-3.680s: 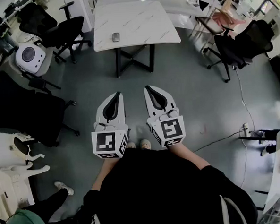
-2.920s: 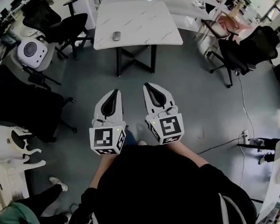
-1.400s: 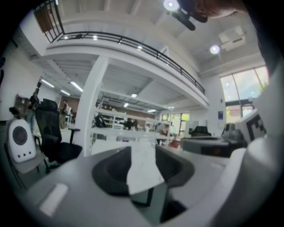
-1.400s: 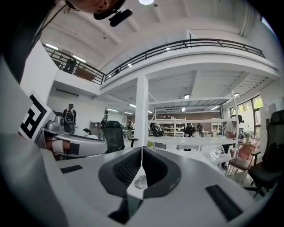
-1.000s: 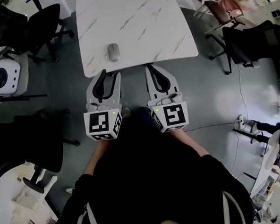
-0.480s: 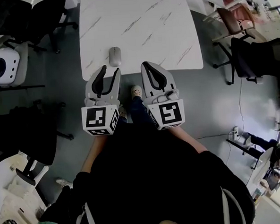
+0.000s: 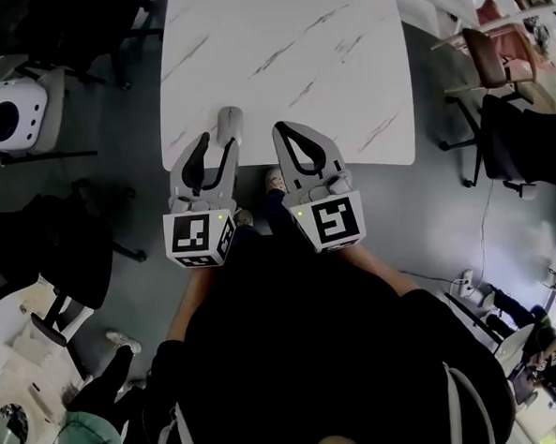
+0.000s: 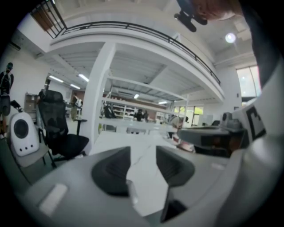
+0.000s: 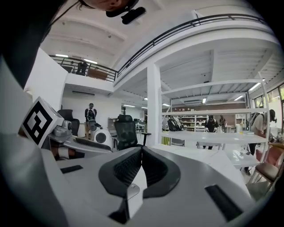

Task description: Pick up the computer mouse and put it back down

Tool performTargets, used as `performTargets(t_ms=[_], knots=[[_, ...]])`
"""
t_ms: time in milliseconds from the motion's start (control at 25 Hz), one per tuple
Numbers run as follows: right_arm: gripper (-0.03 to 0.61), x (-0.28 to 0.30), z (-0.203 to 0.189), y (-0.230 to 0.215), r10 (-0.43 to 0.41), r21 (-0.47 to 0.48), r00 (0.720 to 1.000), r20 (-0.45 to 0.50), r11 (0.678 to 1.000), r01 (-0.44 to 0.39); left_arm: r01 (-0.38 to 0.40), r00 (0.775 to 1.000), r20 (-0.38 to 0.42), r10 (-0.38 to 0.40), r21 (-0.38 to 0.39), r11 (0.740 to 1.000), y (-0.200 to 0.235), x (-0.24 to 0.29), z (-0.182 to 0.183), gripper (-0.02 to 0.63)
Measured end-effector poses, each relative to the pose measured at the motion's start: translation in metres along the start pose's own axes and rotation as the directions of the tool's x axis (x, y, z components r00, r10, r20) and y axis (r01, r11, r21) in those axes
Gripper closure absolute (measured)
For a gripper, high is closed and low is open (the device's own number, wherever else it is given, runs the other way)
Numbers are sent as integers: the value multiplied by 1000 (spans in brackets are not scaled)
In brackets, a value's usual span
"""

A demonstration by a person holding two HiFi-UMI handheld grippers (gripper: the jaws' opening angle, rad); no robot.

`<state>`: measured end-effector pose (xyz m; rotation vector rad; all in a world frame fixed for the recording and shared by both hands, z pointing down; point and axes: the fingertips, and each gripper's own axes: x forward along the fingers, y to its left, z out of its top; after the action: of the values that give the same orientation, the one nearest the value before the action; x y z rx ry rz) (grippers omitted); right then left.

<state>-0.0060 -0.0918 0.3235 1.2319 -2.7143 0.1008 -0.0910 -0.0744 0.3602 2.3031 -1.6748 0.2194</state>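
Head view is showing my left tongs (image 7: 214, 143) hovering at the near edge of the table (image 7: 295, 37), jaws standing about half apart and gripping nothing. Left gripper view is agreeing: between the pads (image 8: 111, 170) I am seeing only bare tabletop. The mouse (image 7: 230, 125) is lying on the table just ahead of those tips and a little to their right, close to the right-hand jaw but not yet between the two. Further right, my right tongs (image 7: 282, 130) are hanging beside the left pair, jaws meeting at the tips with nothing in them.

I am judging this as the approach to the grasp. To do it well, I am planning to nudge the left tongs slightly rightward so the mouse sits centred in the gap, dip the tips low to the tabletop, and straddle its long sides before closing. The shell is looking smooth and rounded, so a slow squeeze low on its flanks should stop it squirting forward. The right tongs need only stay clear.
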Motion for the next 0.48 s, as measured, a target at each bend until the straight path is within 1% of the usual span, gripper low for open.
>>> performTargets(t_ms=[240, 400, 480], knots=[[558, 17, -14, -23, 86, 14, 996, -21, 996, -86, -58, 997, -51, 58, 3, 998, 3, 26, -14, 430], [558, 26, -27, -35, 108, 19, 994, -37, 994, -107, -74, 992, -104, 74, 6, 997, 7, 39, -30, 416], [558, 29, -36, -40, 112, 24, 992, -52, 994, -111, -79, 988, -134, 79, 4, 997, 10, 46, -39, 400]])
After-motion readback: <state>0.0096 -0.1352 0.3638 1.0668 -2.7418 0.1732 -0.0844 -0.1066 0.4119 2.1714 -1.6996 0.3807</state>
